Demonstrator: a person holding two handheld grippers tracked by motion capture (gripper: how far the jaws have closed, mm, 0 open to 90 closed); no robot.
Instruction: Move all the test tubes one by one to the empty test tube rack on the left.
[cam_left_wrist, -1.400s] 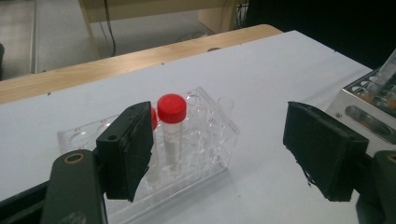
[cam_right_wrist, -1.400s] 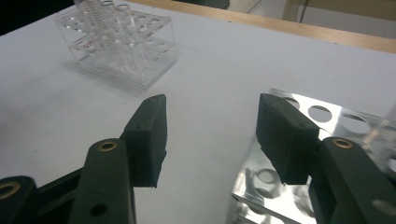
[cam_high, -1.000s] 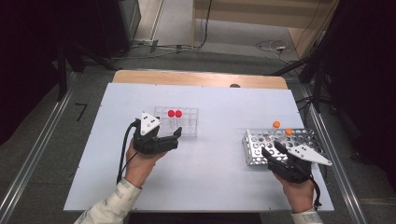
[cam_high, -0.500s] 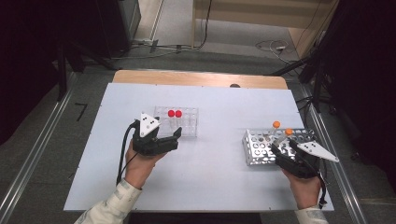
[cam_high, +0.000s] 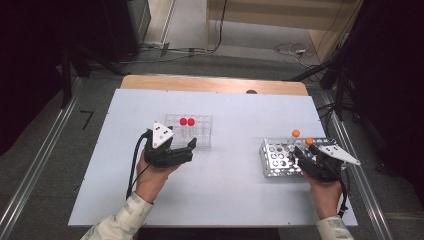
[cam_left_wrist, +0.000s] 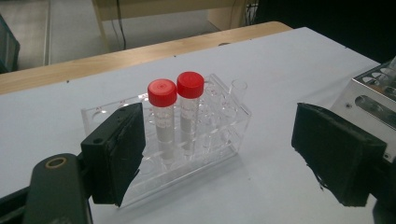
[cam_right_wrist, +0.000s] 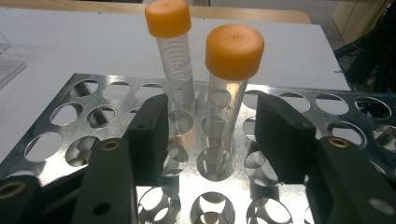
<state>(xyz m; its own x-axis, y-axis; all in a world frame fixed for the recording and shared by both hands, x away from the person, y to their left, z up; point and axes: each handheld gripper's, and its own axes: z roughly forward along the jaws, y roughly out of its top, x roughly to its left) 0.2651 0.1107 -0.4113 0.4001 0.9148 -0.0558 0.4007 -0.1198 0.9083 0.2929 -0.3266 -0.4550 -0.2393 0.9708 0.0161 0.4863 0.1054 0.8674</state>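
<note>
My right hand-held gripper (cam_high: 305, 156) sits at the lower right of the high view over the metal rack (cam_high: 272, 159). Its jaws have just been closing, and the nearer orange-capped tube (cam_right_wrist: 229, 84) stands between the pads (cam_right_wrist: 149, 135), untouched. My left hand-held gripper (cam_high: 186, 148), left of centre, gapes wide beside the clear rack (cam_left_wrist: 196, 140) with two red-capped tubes (cam_left_wrist: 176, 116) on the desk (cam_high: 235, 195).

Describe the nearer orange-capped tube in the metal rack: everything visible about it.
The nearer orange-capped tube is clear plastic with faint print and a ribbed orange screw cap. It stands upright in a hole of the perforated metal rack, beside a second orange-capped tube. The right gripper has its jaws either side of it, not touching.
</note>
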